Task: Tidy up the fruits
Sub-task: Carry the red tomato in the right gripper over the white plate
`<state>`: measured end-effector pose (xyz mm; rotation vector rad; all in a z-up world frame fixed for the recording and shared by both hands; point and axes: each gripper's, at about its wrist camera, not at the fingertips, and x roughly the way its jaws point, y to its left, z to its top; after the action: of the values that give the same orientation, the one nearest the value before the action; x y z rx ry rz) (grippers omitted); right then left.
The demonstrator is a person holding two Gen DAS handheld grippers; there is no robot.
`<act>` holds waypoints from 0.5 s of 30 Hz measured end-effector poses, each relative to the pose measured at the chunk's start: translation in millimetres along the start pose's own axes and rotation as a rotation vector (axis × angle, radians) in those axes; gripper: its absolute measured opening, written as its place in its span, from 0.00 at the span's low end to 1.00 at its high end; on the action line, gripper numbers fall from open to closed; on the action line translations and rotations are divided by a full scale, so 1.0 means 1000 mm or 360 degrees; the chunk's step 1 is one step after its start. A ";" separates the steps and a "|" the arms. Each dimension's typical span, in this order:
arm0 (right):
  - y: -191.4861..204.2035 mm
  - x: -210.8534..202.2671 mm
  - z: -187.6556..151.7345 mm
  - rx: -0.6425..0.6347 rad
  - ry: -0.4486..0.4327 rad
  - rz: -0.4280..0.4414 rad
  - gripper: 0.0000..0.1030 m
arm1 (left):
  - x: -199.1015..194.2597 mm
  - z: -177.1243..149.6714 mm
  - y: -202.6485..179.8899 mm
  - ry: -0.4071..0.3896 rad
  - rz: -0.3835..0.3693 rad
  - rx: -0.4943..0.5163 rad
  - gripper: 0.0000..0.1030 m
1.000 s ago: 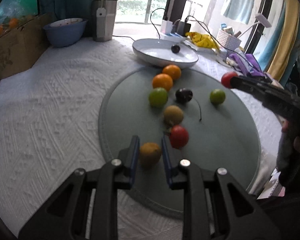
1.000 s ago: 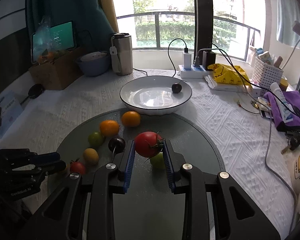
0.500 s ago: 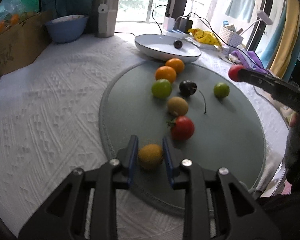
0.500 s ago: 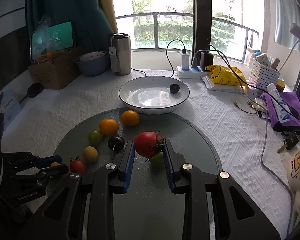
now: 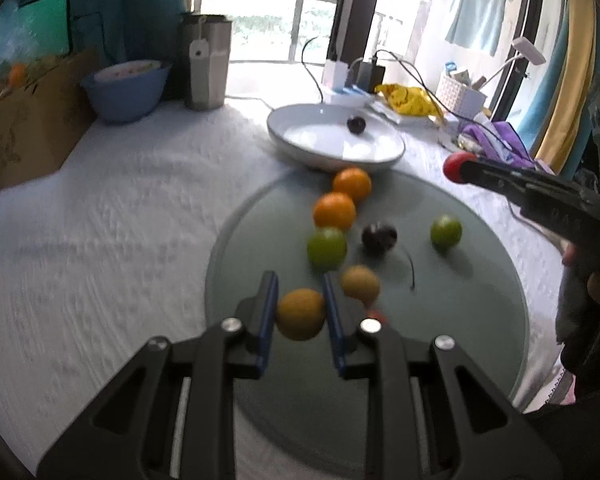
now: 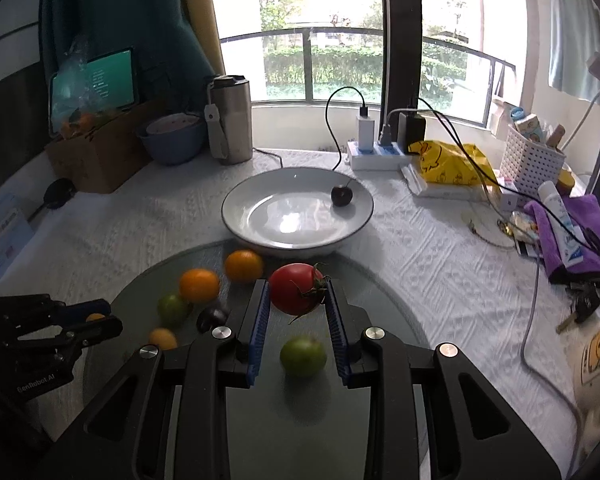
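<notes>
My left gripper (image 5: 298,294) is shut on a yellow-orange fruit (image 5: 301,314) and holds it above the grey round mat (image 5: 460,320). My right gripper (image 6: 297,294) is shut on a red tomato (image 6: 296,294) and holds it above the mat, short of the white plate (image 6: 260,196). The plate holds one dark cherry (image 6: 341,196). On the mat lie two oranges (image 5: 351,184), two green fruits (image 5: 327,246), a dark cherry (image 5: 379,236), a yellow-brown fruit (image 5: 360,282) and a red tomato (image 5: 376,314) mostly hidden by my left finger.
A blue bowl (image 5: 124,92), a steel tumbler (image 5: 207,68) and a cardboard box (image 5: 24,128) stand at the back left. A power strip (image 6: 376,152), cables, a yellow bag (image 6: 448,164), a white basket (image 6: 534,164) and a purple cloth (image 6: 580,232) crowd the right side.
My left gripper has lifted the yellow-orange fruit off the mat and moved forward over it. My right gripper has moved forward toward the plate with the tomato.
</notes>
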<state>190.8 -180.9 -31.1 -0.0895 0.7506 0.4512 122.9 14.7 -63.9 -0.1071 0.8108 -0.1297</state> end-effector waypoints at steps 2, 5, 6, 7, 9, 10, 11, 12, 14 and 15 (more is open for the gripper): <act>-0.003 0.006 0.007 -0.0002 -0.0004 0.0002 0.30 | 0.005 0.012 0.000 -0.0020 -0.0007 0.0014 0.24; -0.005 0.015 0.016 -0.0012 -0.0009 0.0005 0.30 | 0.014 0.032 0.000 -0.0053 -0.0018 0.0042 0.24; -0.006 0.018 0.019 -0.0015 -0.0009 0.0006 0.30 | 0.017 0.038 0.000 -0.0061 -0.0024 0.0048 0.24; -0.007 0.021 0.021 -0.0018 -0.0007 0.0008 0.30 | 0.022 0.045 0.000 -0.0066 -0.0036 0.0049 0.24; -0.010 0.029 0.027 -0.0022 -0.0004 0.0012 0.30 | 0.031 0.057 0.002 -0.0071 -0.0053 0.0050 0.24; -0.011 0.033 0.029 -0.0024 -0.0002 0.0016 0.30 | 0.036 0.063 0.002 -0.0075 -0.0060 0.0056 0.24; -0.012 0.037 0.032 -0.0026 0.0003 0.0018 0.30 | 0.040 0.068 0.002 -0.0080 -0.0061 0.0060 0.24; -0.013 0.042 0.034 -0.0028 0.0005 0.0022 0.30 | 0.044 0.073 0.002 -0.0082 -0.0065 0.0061 0.24; -0.014 0.049 0.039 -0.0030 0.0009 0.0027 0.30 | 0.052 0.084 0.002 -0.0088 -0.0076 0.0063 0.24; -0.015 0.053 0.042 -0.0030 0.0012 0.0032 0.30 | 0.057 0.089 0.002 -0.0094 -0.0079 0.0066 0.24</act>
<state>258.1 -165.1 -37.8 -0.1014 0.7554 0.4776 226.5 11.7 -43.7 -0.0917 0.7465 -0.1893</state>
